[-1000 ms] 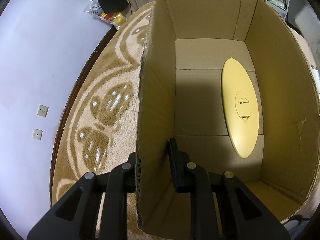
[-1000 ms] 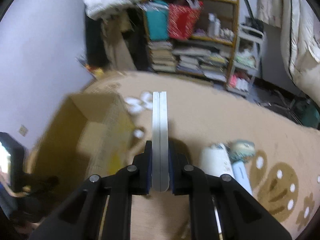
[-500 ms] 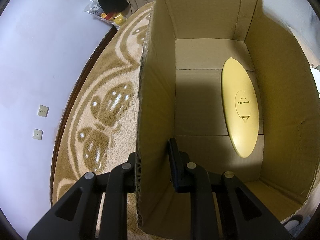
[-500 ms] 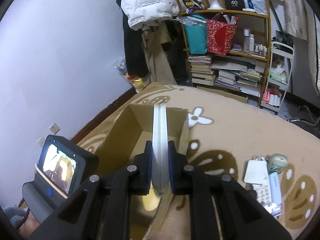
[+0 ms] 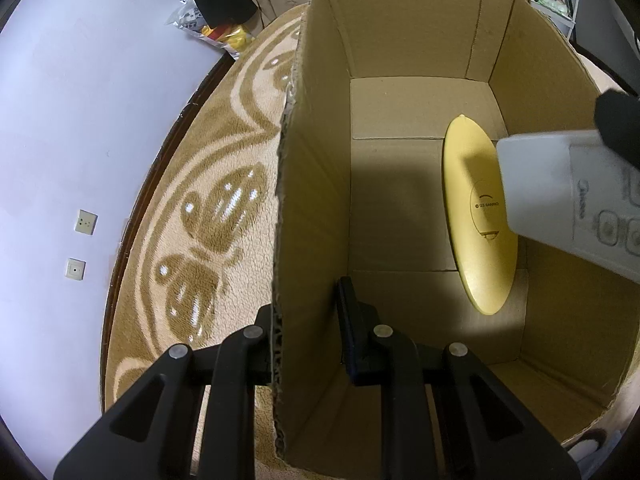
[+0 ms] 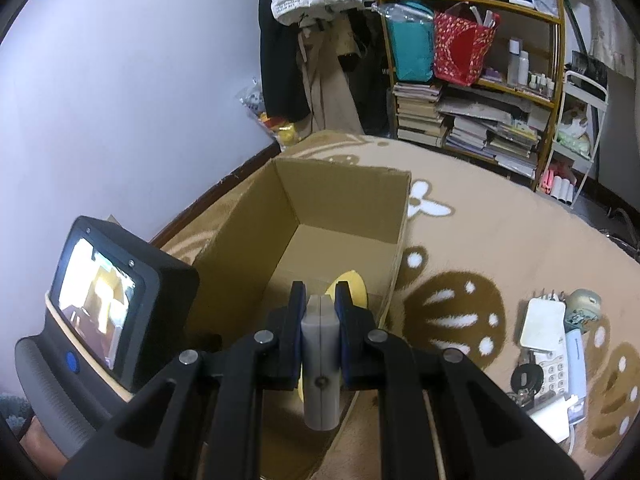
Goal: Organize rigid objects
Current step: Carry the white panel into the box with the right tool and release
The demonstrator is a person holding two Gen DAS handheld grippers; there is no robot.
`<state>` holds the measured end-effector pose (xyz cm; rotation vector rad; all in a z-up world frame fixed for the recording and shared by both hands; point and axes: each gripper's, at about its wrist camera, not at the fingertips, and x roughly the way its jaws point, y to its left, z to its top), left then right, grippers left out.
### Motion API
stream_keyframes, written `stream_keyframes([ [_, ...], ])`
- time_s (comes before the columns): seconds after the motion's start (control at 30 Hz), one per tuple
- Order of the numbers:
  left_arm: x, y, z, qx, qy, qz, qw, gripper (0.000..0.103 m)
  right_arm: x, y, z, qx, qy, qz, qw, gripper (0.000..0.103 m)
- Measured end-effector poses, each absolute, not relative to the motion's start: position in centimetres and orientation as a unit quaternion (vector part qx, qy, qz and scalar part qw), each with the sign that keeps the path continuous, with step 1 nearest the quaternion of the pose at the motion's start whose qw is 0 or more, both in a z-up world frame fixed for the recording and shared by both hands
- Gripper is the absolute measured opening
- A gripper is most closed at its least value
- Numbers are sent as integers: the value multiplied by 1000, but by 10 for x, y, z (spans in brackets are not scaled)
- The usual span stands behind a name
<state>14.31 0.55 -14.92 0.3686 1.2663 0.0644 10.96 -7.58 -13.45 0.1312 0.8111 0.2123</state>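
Note:
An open cardboard box (image 5: 400, 184) stands on the carpet with a flat yellow disc (image 5: 476, 236) leaning against its right inner wall. My left gripper (image 5: 306, 320) straddles the box's left wall, one finger outside and one inside, shut on it. A white remote control (image 5: 560, 200) reaches in from the right above the box's right wall. In the right wrist view my right gripper (image 6: 320, 304) is shut on this remote (image 6: 320, 360), just over the near end of the box (image 6: 344, 208). The yellow disc (image 6: 352, 288) shows below the fingers.
A patterned beige carpet (image 5: 208, 216) runs to a white wall (image 5: 80, 120) on the left. A notebook, a keypad device, keys and other small items (image 6: 552, 360) lie on the carpet right of the box. A full bookshelf (image 6: 472, 92) stands behind. The left gripper's screen unit (image 6: 100, 300) is at the left.
My right gripper has come closer over the box, and the remote now shows in the left wrist view above the right wall. The left gripper and box have not moved.

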Motion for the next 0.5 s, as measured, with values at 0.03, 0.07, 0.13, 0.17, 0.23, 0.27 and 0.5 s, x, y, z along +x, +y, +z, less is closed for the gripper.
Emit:
stream_keyframes([
  [0.03, 143, 5, -149, 171, 588, 30, 790, 19, 110, -76, -135, 66, 395, 103, 910, 15],
  [0.07, 143, 5, -149, 170, 588, 30, 790, 19, 109, -78, -136, 69, 396, 102, 910, 16],
  [0.13, 143, 5, -149, 169, 589, 29, 790, 19, 109, -81, -135, 75, 393, 101, 911, 16],
  [0.17, 144, 5, -149, 170, 589, 30, 790, 19, 108, -82, -133, 76, 392, 100, 912, 16],
  [0.23, 144, 5, -149, 174, 588, 31, 790, 20, 108, -86, -129, 76, 387, 98, 914, 16],
  [0.27, 144, 4, -149, 173, 588, 31, 789, 20, 106, -89, -126, 76, 381, 94, 917, 16],
  [0.5, 144, 5, -148, 172, 588, 30, 790, 20, 105, -120, -114, 93, 354, 50, 929, 76],
])
